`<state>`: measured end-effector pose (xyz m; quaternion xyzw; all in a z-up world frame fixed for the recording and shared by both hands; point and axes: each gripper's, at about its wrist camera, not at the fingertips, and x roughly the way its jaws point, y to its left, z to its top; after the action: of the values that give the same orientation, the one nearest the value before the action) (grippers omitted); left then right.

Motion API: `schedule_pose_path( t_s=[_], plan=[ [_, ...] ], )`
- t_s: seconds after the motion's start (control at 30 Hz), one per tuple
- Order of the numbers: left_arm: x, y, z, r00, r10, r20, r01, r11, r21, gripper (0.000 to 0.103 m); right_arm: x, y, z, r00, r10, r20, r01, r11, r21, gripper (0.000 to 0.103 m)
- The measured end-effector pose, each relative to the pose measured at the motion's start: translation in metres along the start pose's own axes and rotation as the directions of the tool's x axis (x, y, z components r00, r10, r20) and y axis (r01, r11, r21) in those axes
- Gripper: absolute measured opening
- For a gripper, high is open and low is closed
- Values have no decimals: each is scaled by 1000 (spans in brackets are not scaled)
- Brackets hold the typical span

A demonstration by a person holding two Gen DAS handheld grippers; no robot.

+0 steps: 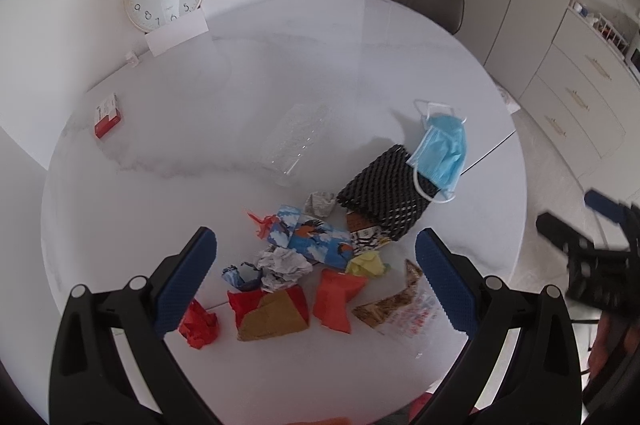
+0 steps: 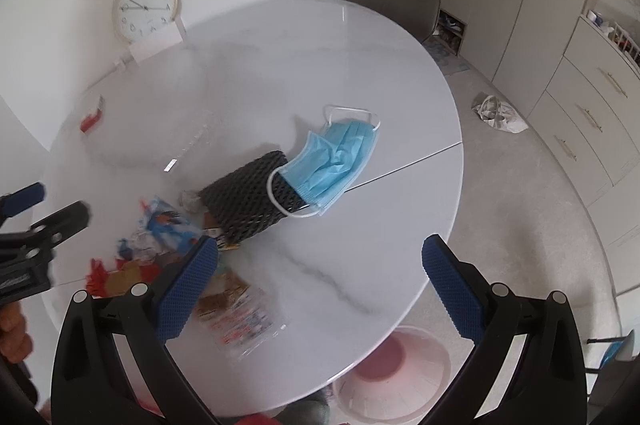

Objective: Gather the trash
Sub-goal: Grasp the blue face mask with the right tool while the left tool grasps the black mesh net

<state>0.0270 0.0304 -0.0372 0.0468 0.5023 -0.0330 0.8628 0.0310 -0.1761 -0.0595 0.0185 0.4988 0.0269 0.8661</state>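
- Left gripper [image 1: 316,253]: jaws spread wide, empty, above a heap of crumpled wrappers [image 1: 288,265] at lower centre of the round white table [image 1: 240,85].
- Right gripper [image 2: 320,261]: jaws wide, empty.
- Blue face mask [image 2: 340,157], mid-frame, overlaps a black foam net [image 2: 248,201].
- Pink bin [image 2: 394,377]: on the floor, bottom edge, beside the table.

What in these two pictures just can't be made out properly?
- Paper scraps, right wrist view: blurred, partly behind the gripper finger.
- Pink bin on the floor, right wrist view: the table edge hides part.
- Red box, left wrist view: print too small.
- Packet under the black mesh: mostly covered.
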Motion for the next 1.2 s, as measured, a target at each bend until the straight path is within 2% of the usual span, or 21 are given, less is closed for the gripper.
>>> schedule_pose_path(
  t_s=[0.13,0.3,0.43,0.5,0.6,0.67,0.8,0.93,1.0,1.13,1.2],
  plan=[
    [19,8,-1,1000,-11,-23,12,1000,26,95,52,-13,17,998,-26,-52,26,1000,-5,101],
    [42,14,2,998,-51,-35,53,997,62,95,124,-48,44,993,30,-118,-6,981,194,101],
    [63,15,11,995,-85,-42,89,991,102,95,167,-61,63,987,53,-151,-2,948,319,93],
    [75,12,17,992,-113,-47,119,985,128,95,183,-61,68,984,49,-173,16,936,352,92],
    [92,5,27,985,-164,-50,171,969,178,95,203,-55,73,975,45,-216,40,926,375,83],
    [106,-3,34,980,-192,-55,200,954,224,95,208,-51,75,974,55,-221,34,924,380,73],
    [130,-20,45,969,-232,-82,246,913,325,95,215,-47,79,975,89,-205,-3,922,387,24],
    [155,-40,51,964,-239,-118,266,870,416,95,203,-59,78,980,147,-133,-76,900,430,16],
    [167,-48,54,961,-238,-138,275,857,436,95,191,-68,78,982,168,-89,-112,888,446,15],
    [182,-63,56,948,-265,-176,318,831,456,95,161,-88,77,986,170,-3,-148,870,469,15],
    [188,-71,55,947,-261,-185,319,823,470,94,144,-101,75,986,162,36,-159,862,481,15]
  ],
)
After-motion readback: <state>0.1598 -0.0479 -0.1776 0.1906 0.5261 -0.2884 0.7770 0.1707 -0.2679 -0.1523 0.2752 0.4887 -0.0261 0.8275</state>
